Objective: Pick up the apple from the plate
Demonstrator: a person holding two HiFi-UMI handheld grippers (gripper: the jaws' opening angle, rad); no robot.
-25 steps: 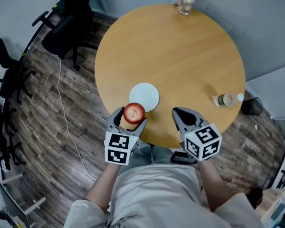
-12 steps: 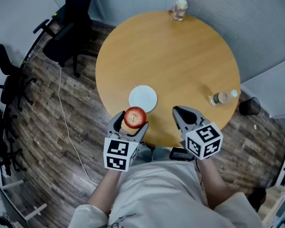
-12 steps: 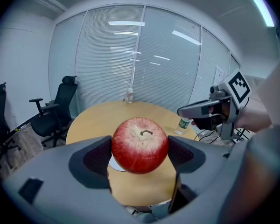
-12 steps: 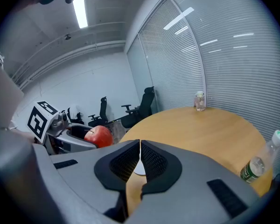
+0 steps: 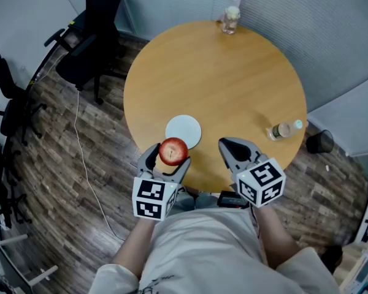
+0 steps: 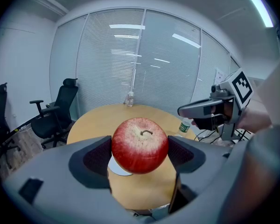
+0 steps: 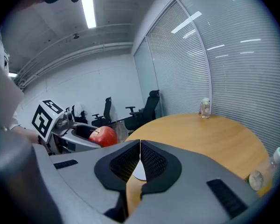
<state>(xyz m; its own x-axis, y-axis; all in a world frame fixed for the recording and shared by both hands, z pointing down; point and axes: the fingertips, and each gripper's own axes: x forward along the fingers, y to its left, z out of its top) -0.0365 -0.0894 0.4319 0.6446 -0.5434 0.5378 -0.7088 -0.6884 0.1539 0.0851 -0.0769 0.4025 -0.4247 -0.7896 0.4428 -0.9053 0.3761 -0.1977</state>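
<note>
Apple (image 5: 173,150) clamped in left gripper (image 5: 164,160), held above table (image 5: 233,84) edge, just off white plate (image 5: 183,130). Right gripper (image 5: 230,147) jaws pressed together, empty.

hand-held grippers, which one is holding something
The left hand-held gripper: its jaws are shut on the round red apple. The right hand-held gripper is shut on nothing.

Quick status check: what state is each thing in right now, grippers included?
apple: clamped between the left gripper's jaws, lifted off the plate.
plate: empty, flat on the table.
left gripper: shut on the apple.
right gripper: shut, nothing between its jaws.
bottle: lying on its side near the table's right edge.
jar: upright at the far edge.
</note>
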